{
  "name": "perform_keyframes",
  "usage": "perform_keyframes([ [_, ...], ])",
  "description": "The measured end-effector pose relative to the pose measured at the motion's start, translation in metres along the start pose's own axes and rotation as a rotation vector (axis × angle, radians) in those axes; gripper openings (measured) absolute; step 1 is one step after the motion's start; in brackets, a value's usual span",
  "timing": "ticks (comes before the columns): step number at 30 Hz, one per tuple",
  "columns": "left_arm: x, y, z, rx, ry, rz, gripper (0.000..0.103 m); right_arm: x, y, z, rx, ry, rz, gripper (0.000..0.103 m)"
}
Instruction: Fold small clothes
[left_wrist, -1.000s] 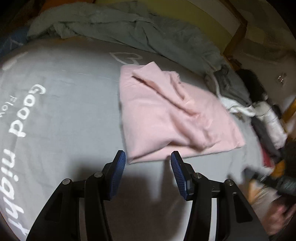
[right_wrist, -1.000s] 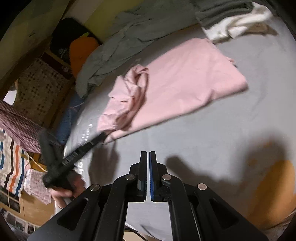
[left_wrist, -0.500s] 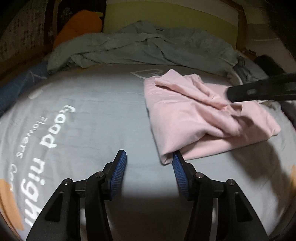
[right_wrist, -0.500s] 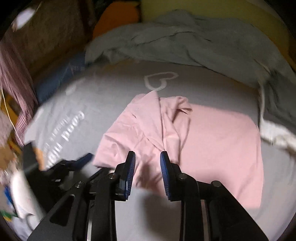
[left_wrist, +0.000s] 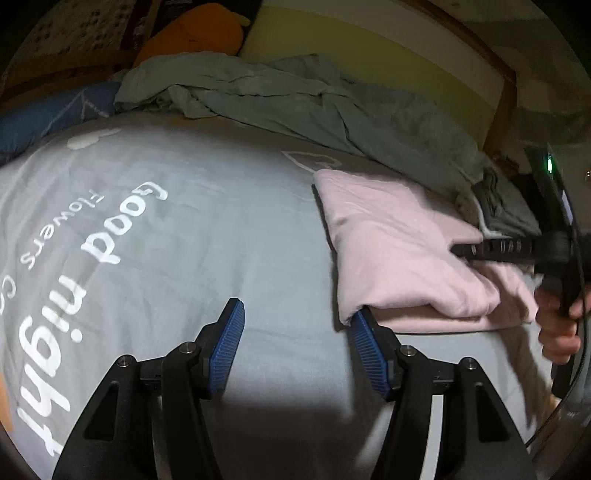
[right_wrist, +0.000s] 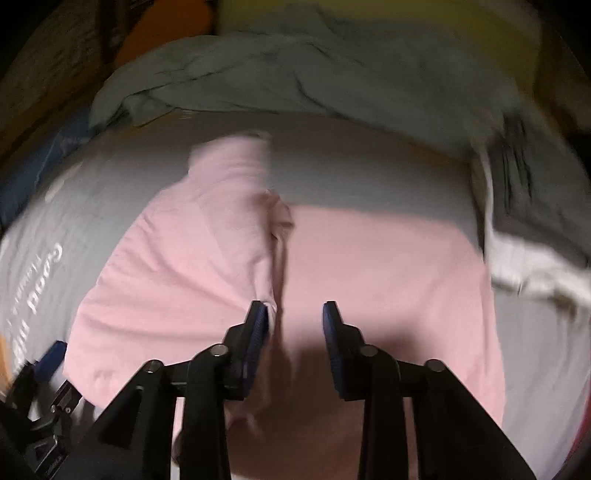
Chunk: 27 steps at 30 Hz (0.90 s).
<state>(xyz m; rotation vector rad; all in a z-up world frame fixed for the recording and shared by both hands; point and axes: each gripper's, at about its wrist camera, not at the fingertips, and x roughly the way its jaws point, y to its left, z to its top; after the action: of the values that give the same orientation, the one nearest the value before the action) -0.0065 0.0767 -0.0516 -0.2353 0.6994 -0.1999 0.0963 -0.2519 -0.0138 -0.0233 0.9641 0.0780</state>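
So on the far left of the left wrist view the grey sheet (left_wrist: 207, 229) has white "Good night" lettering (left_wrist: 74, 280) running sideways up it. Behind that there's a blue pillow (left_wrist: 40, 122) at the edge, an orange cushion (left_wrist: 192, 33) further back, and a crumpled grey-green blanket (left_wrist: 295, 96) bunched along the headboard side.

The left gripper (left_wrist: 295, 325) sits low over the bare sheet, jaws apart with nothing between them. They've just been spreading wider. Its right finger (left_wrist: 369, 354) is right at the near corner of the pink top (left_wrist: 391, 243), tucked just under the folded edge, though I can't tell if it actually touches.

The pink top lies on the sheet right of centre, folded over itself into a thick pad. The right gripper (left_wrist: 461, 251) comes in from the right side over it, held by a hand (left_wrist: 557, 325).

In the blurry right wrist view that same gripper (right_wrist: 295, 314) hangs above the top (right_wrist: 388, 266), jaws parted and just opened up, gripping nothing, with the folded flap's edge by its left finger (right_wrist: 256, 332). A grey and white clothes pile (right_wrist: 524, 229) sits on the right.
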Motion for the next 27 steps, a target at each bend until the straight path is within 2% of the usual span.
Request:
perform_keyframes([
  [3,-0.003,0.007,0.000,-0.044,-0.009,-0.038,0.060,-0.001,-0.011,-0.007,0.000,0.008,-0.107,0.032],
  [7,-0.013,0.016,0.000,-0.080,-0.050,-0.079,0.060,-0.023,-0.022,-0.013,0.086,-0.013,0.043,0.032],
  [11,-0.014,0.032,0.004,-0.145,-0.049,-0.085,0.056,-0.064,0.001,-0.026,0.012,-0.110,0.208,0.032],
  [13,-0.016,0.032,0.005,-0.148,-0.055,-0.099,0.056,-0.074,0.017,-0.037,-0.042,-0.126,0.246,0.032],
  [15,-0.016,0.027,0.006,-0.131,-0.042,-0.168,0.057,-0.069,0.029,-0.050,-0.067,-0.100,0.219,0.032],
  [17,-0.010,0.017,0.006,-0.107,0.006,-0.275,0.061,-0.059,0.028,-0.059,-0.008,-0.056,0.214,0.032],
  [18,-0.008,0.011,0.004,-0.085,0.018,-0.284,0.062,-0.056,0.019,-0.066,0.051,-0.040,0.242,0.032],
  [21,0.000,-0.005,0.002,-0.013,0.018,-0.195,0.062,-0.058,-0.002,-0.082,0.175,-0.055,0.308,0.032],
  [23,0.006,-0.012,0.003,0.023,0.032,-0.134,0.057,-0.057,-0.011,-0.086,0.225,-0.063,0.369,0.032],
  [24,0.008,-0.016,0.003,0.047,0.025,-0.098,0.044,-0.055,-0.010,-0.087,0.236,-0.060,0.387,0.032],
  [25,0.007,-0.019,0.002,0.069,0.014,-0.048,0.024,-0.053,-0.009,-0.088,0.244,-0.059,0.394,0.019],
  [26,0.008,-0.019,0.001,0.074,0.014,-0.022,0.023,-0.050,-0.007,-0.088,0.241,-0.057,0.383,0.004],
  [27,0.007,-0.017,-0.003,0.059,0.007,-0.023,0.021,-0.048,-0.006,-0.088,0.236,-0.055,0.356,0.004],
])
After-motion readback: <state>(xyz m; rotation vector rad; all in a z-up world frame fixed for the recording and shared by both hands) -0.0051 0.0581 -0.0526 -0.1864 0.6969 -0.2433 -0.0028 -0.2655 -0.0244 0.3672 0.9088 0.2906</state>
